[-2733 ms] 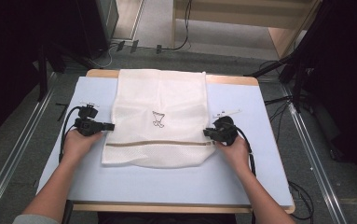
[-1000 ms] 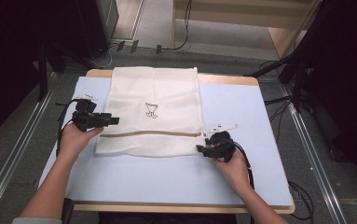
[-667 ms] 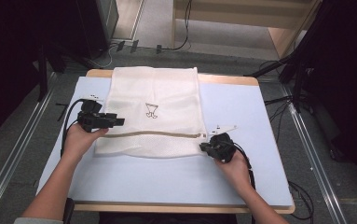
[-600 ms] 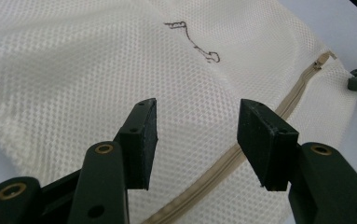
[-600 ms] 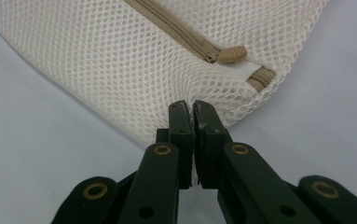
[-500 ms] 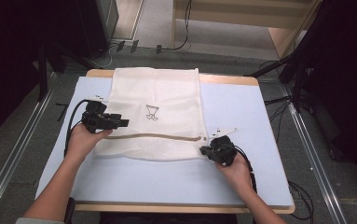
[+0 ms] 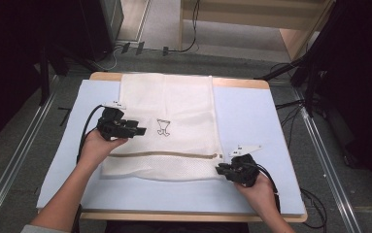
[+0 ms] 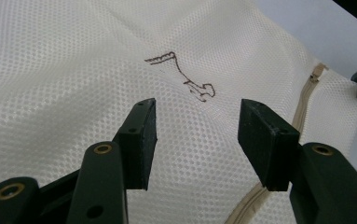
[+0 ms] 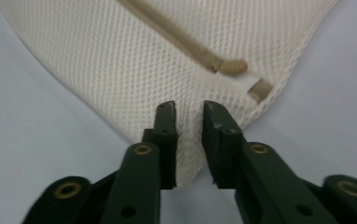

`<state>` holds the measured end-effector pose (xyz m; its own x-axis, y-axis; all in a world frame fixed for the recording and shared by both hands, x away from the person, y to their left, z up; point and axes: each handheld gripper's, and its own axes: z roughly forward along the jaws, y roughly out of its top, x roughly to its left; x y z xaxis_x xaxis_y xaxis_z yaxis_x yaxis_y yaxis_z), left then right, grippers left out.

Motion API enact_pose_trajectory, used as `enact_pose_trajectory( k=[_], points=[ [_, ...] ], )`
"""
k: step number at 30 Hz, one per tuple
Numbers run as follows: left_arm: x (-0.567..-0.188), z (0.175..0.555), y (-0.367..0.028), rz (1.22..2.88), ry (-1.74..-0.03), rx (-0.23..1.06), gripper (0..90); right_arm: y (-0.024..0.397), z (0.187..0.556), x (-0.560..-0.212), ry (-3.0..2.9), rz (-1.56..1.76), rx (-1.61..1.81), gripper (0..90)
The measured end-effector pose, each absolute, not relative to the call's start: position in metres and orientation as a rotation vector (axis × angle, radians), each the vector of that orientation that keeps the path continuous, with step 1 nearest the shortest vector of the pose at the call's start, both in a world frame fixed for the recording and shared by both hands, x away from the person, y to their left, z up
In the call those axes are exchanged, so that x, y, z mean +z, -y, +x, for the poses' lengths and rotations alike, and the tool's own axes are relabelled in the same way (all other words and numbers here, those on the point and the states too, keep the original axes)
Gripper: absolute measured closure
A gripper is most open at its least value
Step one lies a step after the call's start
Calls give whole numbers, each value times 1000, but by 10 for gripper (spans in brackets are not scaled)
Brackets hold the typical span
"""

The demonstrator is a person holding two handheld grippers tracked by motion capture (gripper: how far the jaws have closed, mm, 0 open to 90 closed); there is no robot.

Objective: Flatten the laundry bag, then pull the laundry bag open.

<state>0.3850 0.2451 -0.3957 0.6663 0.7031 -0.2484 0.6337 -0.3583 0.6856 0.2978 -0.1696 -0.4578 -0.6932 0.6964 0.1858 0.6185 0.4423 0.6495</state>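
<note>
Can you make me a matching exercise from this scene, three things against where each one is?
Things:
1. white mesh laundry bag
2. beige zipper
3. black line drawing

Places:
A. beside the left gripper
B. running across the bag near its front edge
C. spread flat on the pale blue table mat

Pairs: 1-C, 2-B, 3-A

Table brightly lit, surroundings dark; close views soft, slightly blurred.
</note>
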Motion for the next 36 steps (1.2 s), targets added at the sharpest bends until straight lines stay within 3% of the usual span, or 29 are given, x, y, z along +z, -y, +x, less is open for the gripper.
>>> enact_pose_trajectory(
  k=[6,16,36],
  points=[
    [-397,385,-241,2099,-1027,109,471,179,304,-447,-2473,1210,1177,755],
    [-398,385,-239,2102,-1020,103,459,172,339,-454,-2440,1276,1136,900],
    [-399,381,-223,2122,-995,76,455,168,351,-469,-2488,1330,1149,900]
  ],
)
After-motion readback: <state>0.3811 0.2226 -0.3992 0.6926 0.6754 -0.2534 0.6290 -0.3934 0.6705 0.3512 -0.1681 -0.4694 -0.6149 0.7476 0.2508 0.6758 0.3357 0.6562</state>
